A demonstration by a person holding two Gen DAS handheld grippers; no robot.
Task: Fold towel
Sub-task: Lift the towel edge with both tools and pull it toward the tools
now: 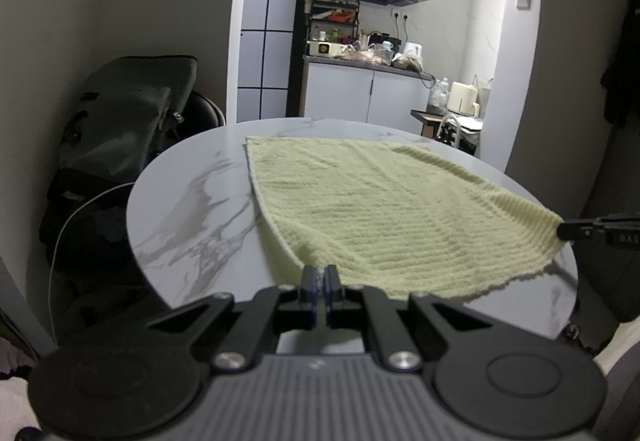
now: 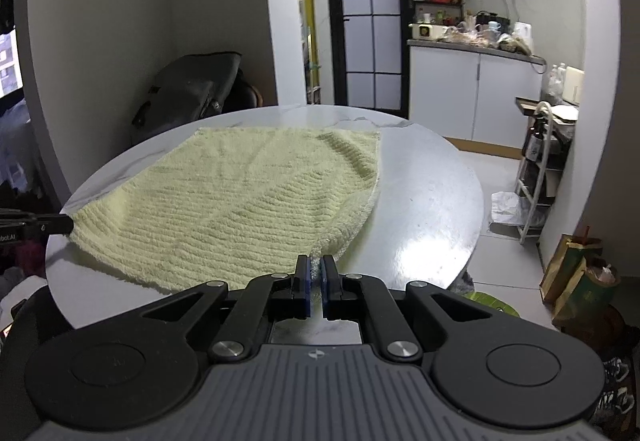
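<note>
Left tongs (image 1: 320, 275) and right tongs (image 2: 316, 267) each clamped on a near corner of pale-yellow towel (image 1: 380, 209), spread over round marble bench (image 1: 192, 217).

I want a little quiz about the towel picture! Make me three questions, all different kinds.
1. True or false: the yellow towel lies on a round marble table.
2. What does each gripper pinch? A) a cup B) a near corner of the towel C) nothing
3. Fill in: the far edge of the towel rests ___ on the table.

Key: 1 true. 2 B: left gripper and right gripper are both shut on it. 3 flat.
</note>
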